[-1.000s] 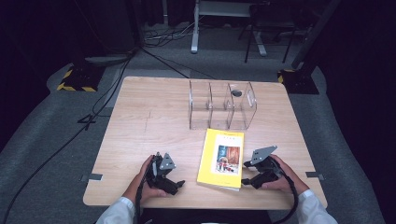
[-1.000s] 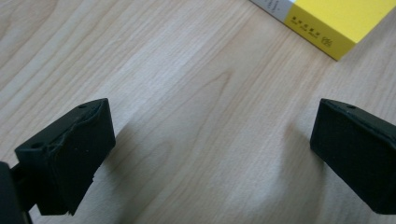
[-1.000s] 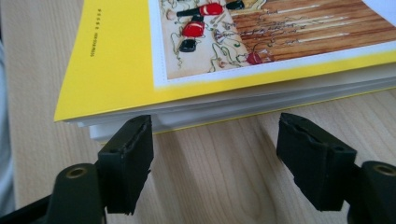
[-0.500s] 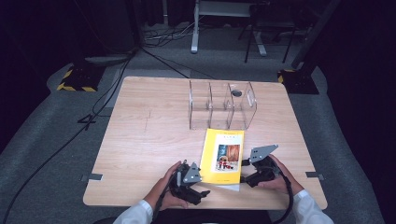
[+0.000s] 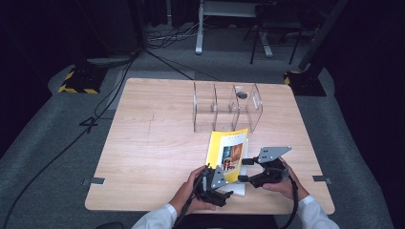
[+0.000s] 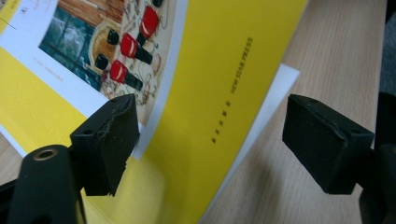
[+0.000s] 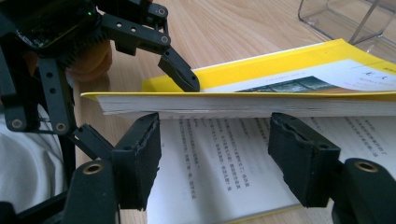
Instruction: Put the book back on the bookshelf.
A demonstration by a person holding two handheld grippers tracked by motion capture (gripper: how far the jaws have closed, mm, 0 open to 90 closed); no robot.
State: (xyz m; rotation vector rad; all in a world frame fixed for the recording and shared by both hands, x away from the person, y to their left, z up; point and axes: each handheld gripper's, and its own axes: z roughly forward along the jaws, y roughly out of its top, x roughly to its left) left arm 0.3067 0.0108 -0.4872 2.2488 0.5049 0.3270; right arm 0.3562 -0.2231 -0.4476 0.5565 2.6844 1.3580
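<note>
Yellow paperback book [image 5: 228, 152] near front edge of wooden table [image 5: 157, 143], just in front of clear acrylic organizer [image 5: 227, 107] with compartments; small dark round item [image 5: 242, 95] in right compartment. Book partly opened: front cover plus a block of pages lifted, printed white page [image 7: 219, 163] flat beneath.

Left tongs [image 5: 216, 183] at book's near left corner, spread, just been closing; in left gripper view cover's corner edge [image 6: 187, 116] between the pads, left pad [image 6: 107, 140] over the cover picture, contact not clear, right pad off to the side over table.

Right tongs [image 5: 244, 171] at book's right edge, spread, just been closing; in right gripper view both pads [image 7: 140, 158] below the raised page block, over the open page, no pinch visible. Left tongs' fingertip [image 7: 180, 72] on top of yellow cover there.
</note>
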